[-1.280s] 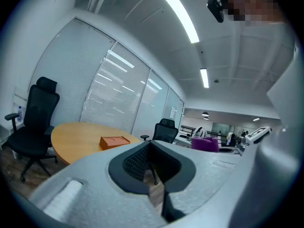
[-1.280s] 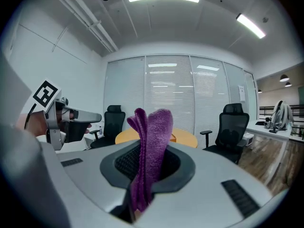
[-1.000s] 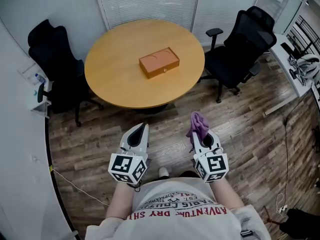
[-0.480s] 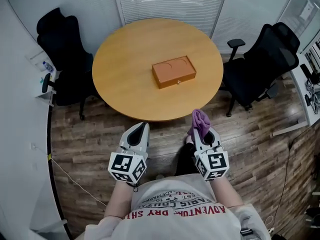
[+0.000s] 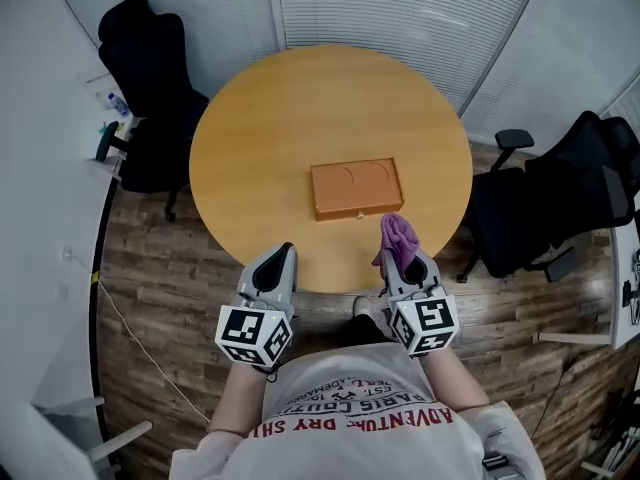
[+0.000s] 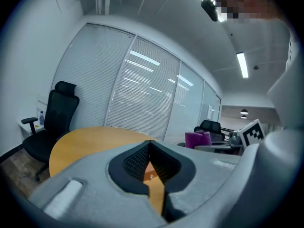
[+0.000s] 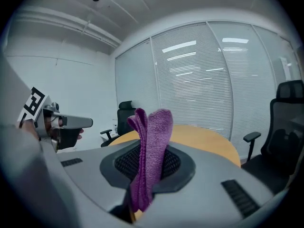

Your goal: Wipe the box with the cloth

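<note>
An orange flat box [image 5: 357, 188] lies on the round wooden table [image 5: 260, 118], near its front edge. My right gripper [image 5: 400, 253] is shut on a purple cloth [image 5: 399, 236], which sticks up between the jaws [image 7: 151, 146]; it hovers at the table's near edge, just right of the box. My left gripper [image 5: 279, 260] is shut with nothing in it, at the table's front rim left of the box. In the left gripper view a sliver of the box [image 6: 150, 173] shows through the jaws, and the cloth [image 6: 198, 139] appears to the right.
Black office chairs stand at the table's back left [image 5: 150, 68] and at its right [image 5: 560, 208]. A white counter with small items [image 5: 105, 133] runs along the left wall. Blinds cover the glass wall [image 5: 400, 8] behind the table. Wood floor lies around.
The table and box have come closer and lower in the head view as I walked up; both grippers now reach the table's near edge. The grip on the cloth is unchanged.
</note>
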The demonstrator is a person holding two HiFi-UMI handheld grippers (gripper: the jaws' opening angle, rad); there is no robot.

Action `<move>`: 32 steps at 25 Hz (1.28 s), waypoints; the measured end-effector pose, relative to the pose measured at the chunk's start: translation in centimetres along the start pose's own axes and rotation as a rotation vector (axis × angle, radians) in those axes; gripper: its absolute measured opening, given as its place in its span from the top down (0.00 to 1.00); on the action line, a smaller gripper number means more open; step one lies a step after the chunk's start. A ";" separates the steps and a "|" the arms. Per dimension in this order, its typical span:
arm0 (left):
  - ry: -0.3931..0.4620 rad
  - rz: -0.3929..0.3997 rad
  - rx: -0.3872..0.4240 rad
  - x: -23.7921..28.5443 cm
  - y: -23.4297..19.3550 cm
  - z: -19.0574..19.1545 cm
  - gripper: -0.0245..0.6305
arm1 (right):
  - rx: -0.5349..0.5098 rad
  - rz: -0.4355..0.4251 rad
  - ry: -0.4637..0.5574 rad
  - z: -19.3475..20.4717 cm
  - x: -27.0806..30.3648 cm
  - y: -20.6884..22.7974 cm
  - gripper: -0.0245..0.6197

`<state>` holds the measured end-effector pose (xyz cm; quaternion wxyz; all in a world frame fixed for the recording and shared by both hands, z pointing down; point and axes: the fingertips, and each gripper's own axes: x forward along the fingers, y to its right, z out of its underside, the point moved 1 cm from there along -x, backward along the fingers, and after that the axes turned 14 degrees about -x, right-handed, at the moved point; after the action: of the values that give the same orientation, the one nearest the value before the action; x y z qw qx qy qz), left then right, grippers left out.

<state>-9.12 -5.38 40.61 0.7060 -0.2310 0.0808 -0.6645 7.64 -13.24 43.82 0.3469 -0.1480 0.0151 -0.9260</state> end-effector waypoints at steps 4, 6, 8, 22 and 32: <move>0.045 -0.086 -0.011 4.6 0.6 -0.7 0.95 | -0.030 -0.111 -0.009 -0.1 4.0 4.1 0.86; 0.064 -0.125 -0.023 6.6 0.8 -0.8 0.95 | -0.052 -0.168 -0.021 0.0 6.0 5.8 0.86; 0.071 -0.158 -0.035 8.1 0.7 -0.8 0.95 | -0.080 -0.217 -0.041 0.1 8.0 6.9 0.86; 0.082 -0.235 -0.047 11.6 -6.3 -2.2 0.95 | -0.261 -0.424 -0.230 0.6 21.3 4.4 0.86; 0.048 -0.220 -0.010 12.0 -10.0 -1.7 0.95 | -0.563 -0.522 -0.384 4.3 29.8 0.0 0.86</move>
<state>-17.58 -17.56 45.73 0.6257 -0.2259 0.0752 -0.7428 -12.51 -32.21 55.79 0.0434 -0.4057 0.1646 -0.8980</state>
